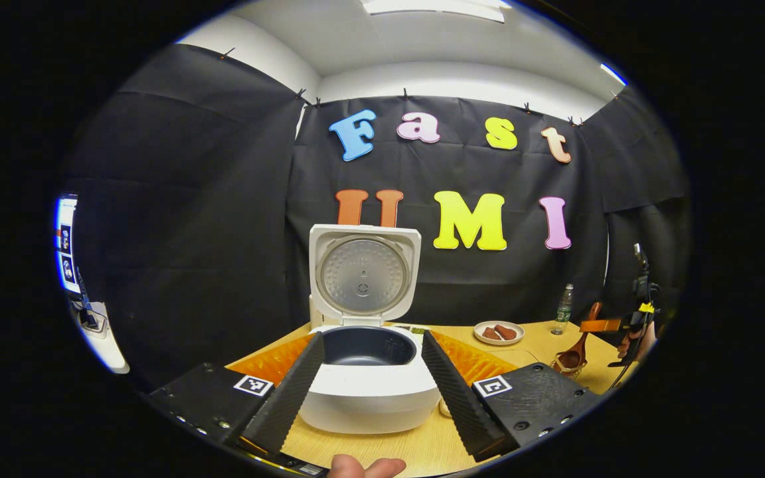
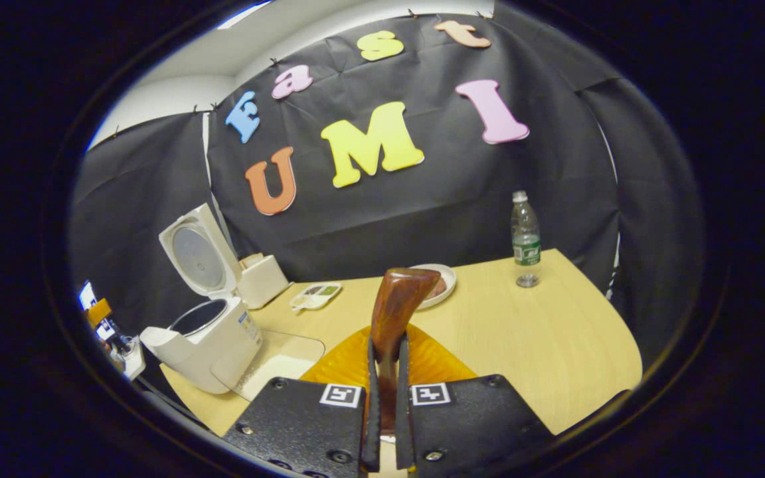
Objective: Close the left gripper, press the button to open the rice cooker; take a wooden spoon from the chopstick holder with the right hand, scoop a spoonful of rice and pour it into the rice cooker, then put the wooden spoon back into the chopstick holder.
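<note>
The white rice cooker (image 1: 369,392) stands on the wooden table with its lid (image 1: 362,275) raised and its dark inner pot (image 1: 366,345) bare. My left gripper (image 1: 372,338) is open, with one finger on each side of the cooker and nothing held. My right gripper (image 2: 388,342) is shut on the brown wooden spoon (image 2: 397,305), whose handle rises between the fingers. In the left gripper view, the spoon (image 1: 575,355) hangs bowl-down at the far right under the right gripper (image 1: 625,324). From the right gripper, the open cooker (image 2: 206,335) sits far left.
An orange mat (image 2: 432,362) lies under the right gripper. A clear sheet with white rice (image 2: 276,365) lies beside the cooker. Behind stand a white box (image 2: 263,279), a small compartment tray (image 2: 316,295), a plate of brown food (image 1: 499,332) and a water bottle (image 2: 526,239).
</note>
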Action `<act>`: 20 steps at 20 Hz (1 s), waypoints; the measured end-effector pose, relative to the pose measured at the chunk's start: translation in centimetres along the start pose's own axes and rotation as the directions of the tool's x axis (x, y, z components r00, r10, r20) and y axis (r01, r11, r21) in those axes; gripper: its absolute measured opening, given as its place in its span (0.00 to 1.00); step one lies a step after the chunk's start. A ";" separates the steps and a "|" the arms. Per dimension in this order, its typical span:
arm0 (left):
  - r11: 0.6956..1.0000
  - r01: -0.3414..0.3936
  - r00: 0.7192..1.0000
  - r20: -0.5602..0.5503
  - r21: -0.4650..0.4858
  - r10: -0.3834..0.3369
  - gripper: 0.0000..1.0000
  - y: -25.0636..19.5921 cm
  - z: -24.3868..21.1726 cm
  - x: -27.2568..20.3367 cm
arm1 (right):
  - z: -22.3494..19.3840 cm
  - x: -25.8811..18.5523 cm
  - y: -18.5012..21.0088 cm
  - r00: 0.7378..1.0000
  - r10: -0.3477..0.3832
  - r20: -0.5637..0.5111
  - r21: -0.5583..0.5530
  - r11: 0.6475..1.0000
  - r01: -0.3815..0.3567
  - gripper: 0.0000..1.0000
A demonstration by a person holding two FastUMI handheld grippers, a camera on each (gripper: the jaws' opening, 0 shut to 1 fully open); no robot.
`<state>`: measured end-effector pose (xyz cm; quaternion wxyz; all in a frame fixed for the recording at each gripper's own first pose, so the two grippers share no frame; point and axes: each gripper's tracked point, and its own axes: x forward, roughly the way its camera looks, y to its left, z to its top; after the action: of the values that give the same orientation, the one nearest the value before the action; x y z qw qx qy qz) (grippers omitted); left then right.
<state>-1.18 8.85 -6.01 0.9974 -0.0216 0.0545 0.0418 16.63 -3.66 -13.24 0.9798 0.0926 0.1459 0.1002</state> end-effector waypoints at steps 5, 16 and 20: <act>0.999 0.037 0.999 0.019 -0.010 -0.037 0.94 -0.4 -1.0 -0.3 | 6.4 -2.9 6.3 0.992 -0.030 0.124 -0.056 0.998 0.037 0.14; 1.000 -0.005 0.998 0.067 -0.027 0.007 0.94 2.1 -6.3 0.2 | 2.4 4.5 17.5 0.991 -0.102 0.082 -0.161 0.980 0.114 0.14; 1.000 -0.018 0.994 0.106 0.009 0.017 0.94 3.1 -6.8 -0.3 | -2.1 7.9 18.1 0.980 -0.189 0.059 -0.326 0.924 0.198 0.14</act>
<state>-2.49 11.61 -12.87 0.9986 -0.0138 0.0017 0.0513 20.31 15.80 -13.51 0.9884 -0.0864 0.1227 0.0248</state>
